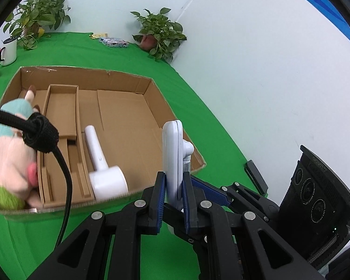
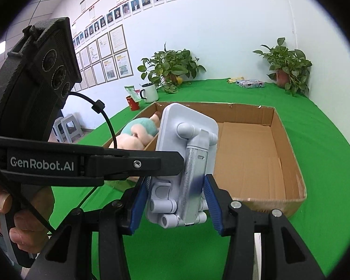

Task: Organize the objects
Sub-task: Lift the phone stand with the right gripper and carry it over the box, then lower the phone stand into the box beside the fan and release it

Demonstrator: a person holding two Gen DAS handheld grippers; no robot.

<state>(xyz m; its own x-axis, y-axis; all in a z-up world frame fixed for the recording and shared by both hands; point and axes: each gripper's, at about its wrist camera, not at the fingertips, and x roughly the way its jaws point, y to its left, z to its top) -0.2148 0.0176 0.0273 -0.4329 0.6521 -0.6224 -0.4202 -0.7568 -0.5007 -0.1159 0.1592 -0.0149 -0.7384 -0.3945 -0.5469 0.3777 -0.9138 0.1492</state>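
The left gripper point(image 1: 172, 186) is clamped edge-on across a pale-blue plastic folding phone stand with a silver hinged arm point(image 1: 173, 158), held upright. The right gripper point(image 2: 176, 200) grips the same stand's base from both sides. Beyond, at twelve o'clock, an open brown cardboard box with dividers point(image 1: 151, 81) sits on the green cloth point(image 1: 198, 98). Inside lie a white handheld device point(image 1: 105, 170) and, at nine o'clock, a pink plush toy in a teal top point(image 1: 14, 154).

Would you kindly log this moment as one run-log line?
left tool: shut on phone stand | right tool: shut on phone stand | stand: above green cloth, outside cardboard box
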